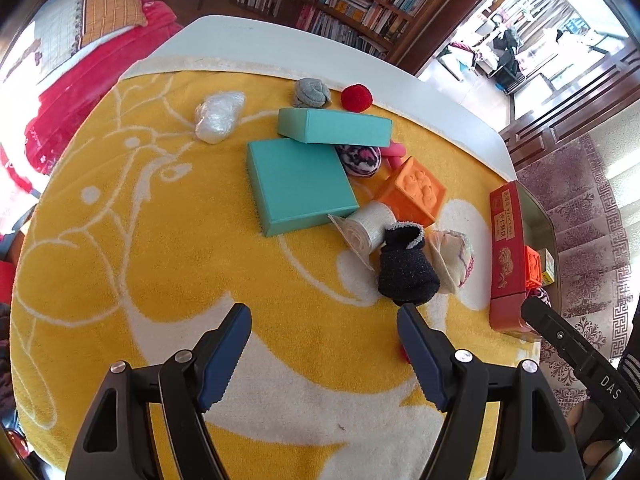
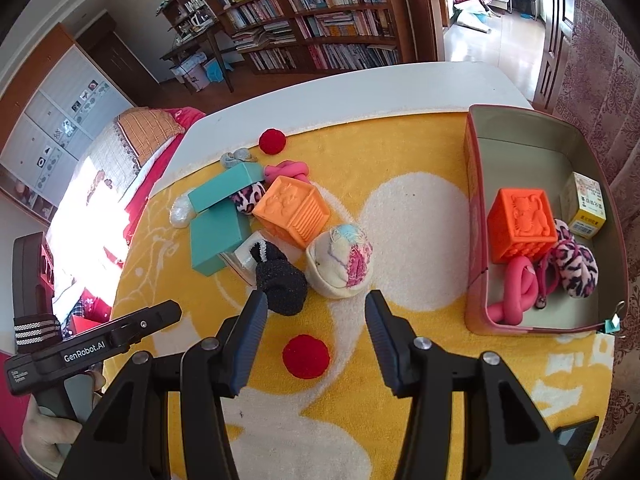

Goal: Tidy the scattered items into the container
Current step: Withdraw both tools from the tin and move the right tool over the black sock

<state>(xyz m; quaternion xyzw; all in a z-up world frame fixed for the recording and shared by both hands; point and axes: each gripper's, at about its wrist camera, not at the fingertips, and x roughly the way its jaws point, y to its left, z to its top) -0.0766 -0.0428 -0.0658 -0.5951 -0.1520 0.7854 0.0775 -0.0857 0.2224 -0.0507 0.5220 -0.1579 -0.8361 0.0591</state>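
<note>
Roughly a third done, judging by the tin (image 2: pixel 476 216): an orange block (image 2: pixel 522 226), a pink knotted rope (image 2: pixel 516 292), a leopard-print roll (image 2: pixel 576 268) and a small yellow carton (image 2: pixel 586 206) are already parked inside. Plenty is left out on the yellow blanket (image 2: pixel 400 160): two teal boxes (image 1: pixel 298 184), another orange block (image 2: pixel 292 210), a black sock (image 2: pixel 280 284), a cream sock ball (image 2: pixel 340 264), two red pompoms (image 2: pixel 306 356) and more. Left gripper (image 1: pixel 324 318) is spread wide, nothing held. Right gripper (image 2: pixel 314 304) is parted too, nothing gripped, hung over the near pompom.
</note>
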